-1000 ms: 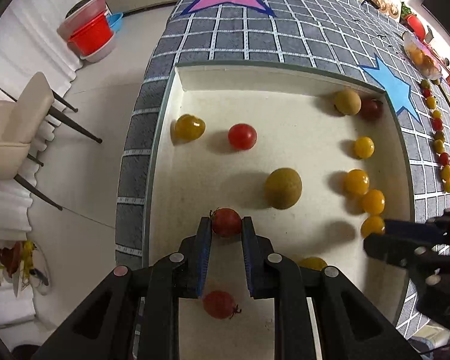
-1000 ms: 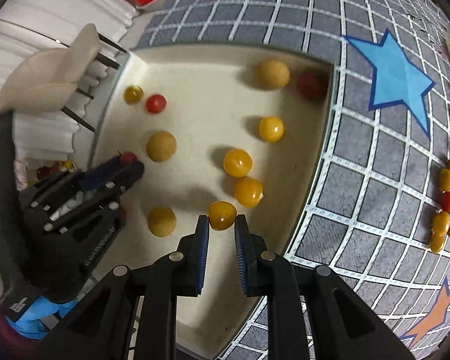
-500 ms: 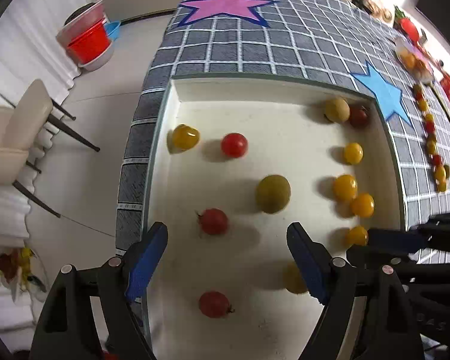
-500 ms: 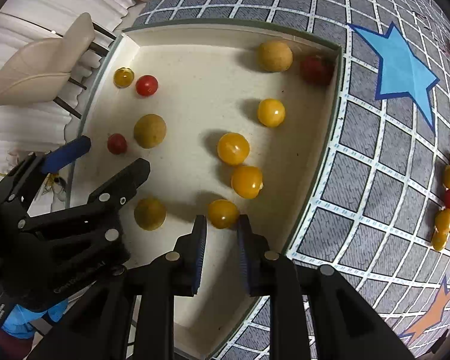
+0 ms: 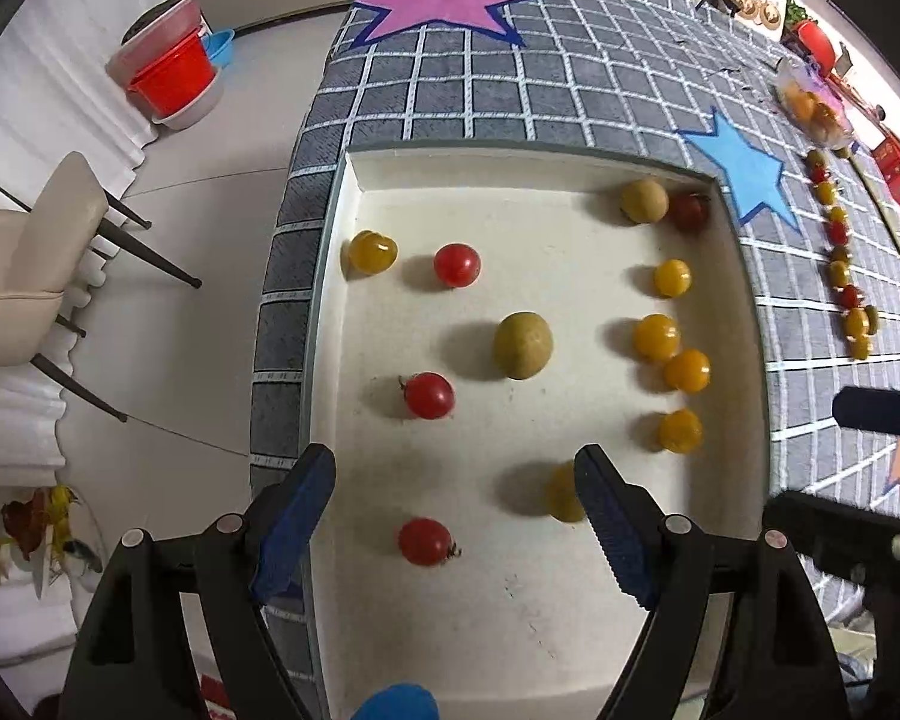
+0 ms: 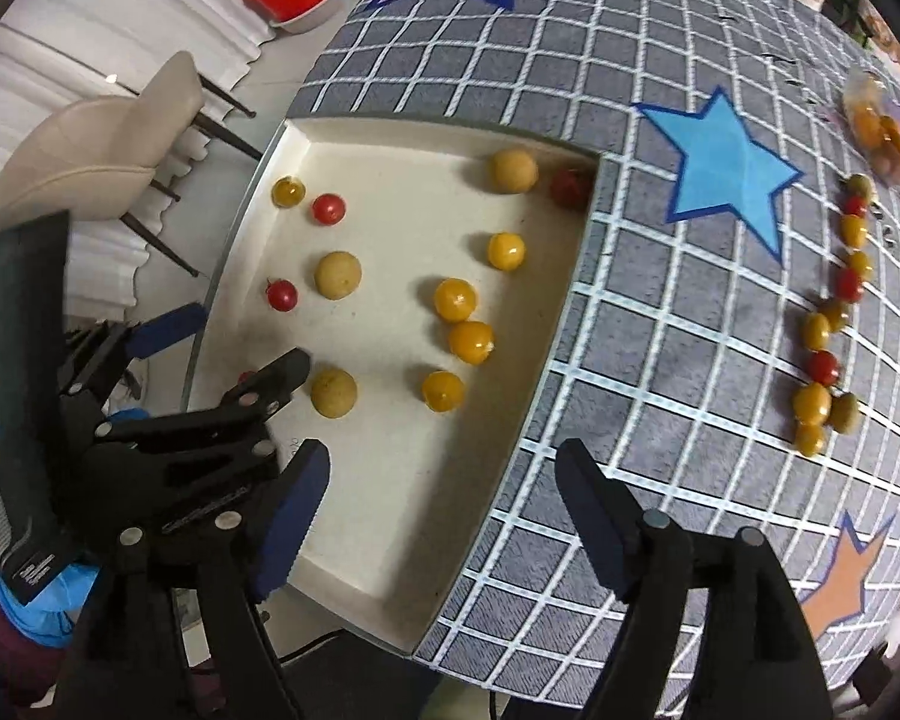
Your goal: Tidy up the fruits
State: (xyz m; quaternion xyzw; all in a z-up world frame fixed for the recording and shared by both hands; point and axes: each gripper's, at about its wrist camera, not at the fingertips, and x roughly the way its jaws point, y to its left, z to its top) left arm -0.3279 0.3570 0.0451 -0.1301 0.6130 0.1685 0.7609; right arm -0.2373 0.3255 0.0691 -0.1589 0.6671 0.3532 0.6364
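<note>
With my left gripper spread empty and my right gripper opening over the tray, I judge another tomato comes next.

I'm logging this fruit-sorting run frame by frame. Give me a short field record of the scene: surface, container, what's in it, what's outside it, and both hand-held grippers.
surface: grey checked cloth with stars
container: cream tray
in tray: red tomatoes, yellow tomatoes, larger tan-green fruits, all loose
outside tray: row of small fruits on the cloth
left hand-held gripper: open, nothing between fingers
right hand-held gripper: jaws opening, nothing between them
</note>
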